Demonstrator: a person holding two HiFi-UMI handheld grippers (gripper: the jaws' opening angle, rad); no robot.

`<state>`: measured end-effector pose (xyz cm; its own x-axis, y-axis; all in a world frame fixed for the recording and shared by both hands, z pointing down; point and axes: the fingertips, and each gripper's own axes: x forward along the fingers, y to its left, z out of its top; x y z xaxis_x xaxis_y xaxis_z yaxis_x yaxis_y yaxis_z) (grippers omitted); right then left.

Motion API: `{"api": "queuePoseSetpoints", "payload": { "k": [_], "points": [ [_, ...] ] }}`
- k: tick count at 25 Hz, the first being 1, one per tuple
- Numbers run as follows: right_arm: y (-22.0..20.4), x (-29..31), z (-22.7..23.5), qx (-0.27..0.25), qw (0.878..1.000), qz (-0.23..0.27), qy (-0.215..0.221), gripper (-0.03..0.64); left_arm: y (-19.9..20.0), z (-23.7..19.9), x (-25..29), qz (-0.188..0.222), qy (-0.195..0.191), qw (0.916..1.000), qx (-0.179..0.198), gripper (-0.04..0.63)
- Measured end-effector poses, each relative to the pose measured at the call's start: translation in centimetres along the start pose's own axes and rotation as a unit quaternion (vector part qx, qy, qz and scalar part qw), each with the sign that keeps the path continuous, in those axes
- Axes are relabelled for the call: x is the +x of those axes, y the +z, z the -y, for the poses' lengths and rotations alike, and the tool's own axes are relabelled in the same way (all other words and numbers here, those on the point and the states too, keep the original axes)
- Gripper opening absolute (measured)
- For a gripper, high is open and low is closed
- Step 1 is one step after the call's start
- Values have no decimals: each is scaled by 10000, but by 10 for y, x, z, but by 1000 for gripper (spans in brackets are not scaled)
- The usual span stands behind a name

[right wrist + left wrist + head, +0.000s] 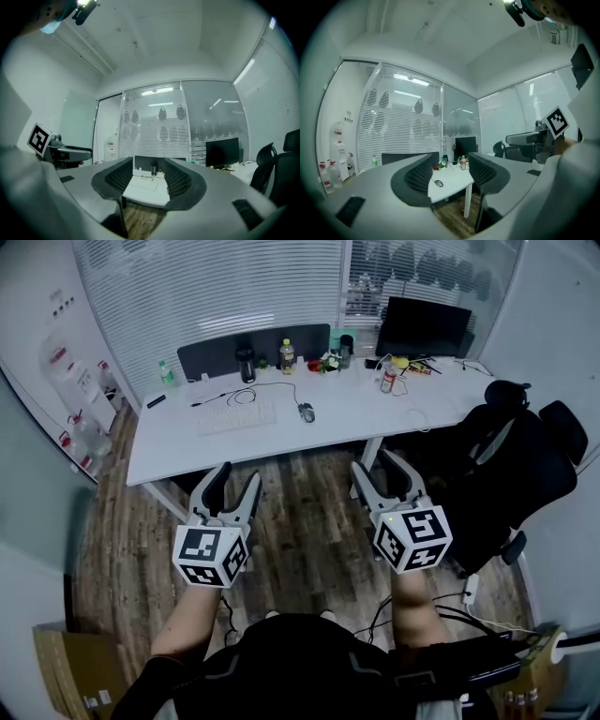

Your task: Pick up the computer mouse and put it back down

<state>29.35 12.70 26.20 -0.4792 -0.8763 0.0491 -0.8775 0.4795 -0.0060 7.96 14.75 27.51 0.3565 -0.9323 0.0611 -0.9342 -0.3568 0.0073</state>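
A dark computer mouse (306, 412) lies on the white desk (178, 451), just right of a white keyboard (237, 416), with its cable running back. In the left gripper view the mouse (438, 183) shows small and far off between the jaws. My left gripper (238, 474) and right gripper (375, 465) hover side by side over the wooden floor, short of the desk's front edge and well clear of the mouse. Both stand open with nothing between the jaws, as the left gripper (451, 165) and right gripper (147, 169) views confirm.
A black monitor (424, 326), bottles (287, 356) and small items line the desk's back edge. Black office chairs (511, 465) stand at the right. A water dispenser (70, 390) is at the left wall. A cardboard box (75, 667) sits on the floor at lower left.
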Motion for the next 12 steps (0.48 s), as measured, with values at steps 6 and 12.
{"api": "queuePoseSetpoints", "payload": {
  "k": [6,12],
  "points": [
    [0,5,0,112,9999,-2,-51,345,1,-10,-4,81,22,10000,-7,296],
    [1,16,-11,23,9999,-91,-78,351,3,-24,-5,104,22,9999,58,301]
  ]
}}
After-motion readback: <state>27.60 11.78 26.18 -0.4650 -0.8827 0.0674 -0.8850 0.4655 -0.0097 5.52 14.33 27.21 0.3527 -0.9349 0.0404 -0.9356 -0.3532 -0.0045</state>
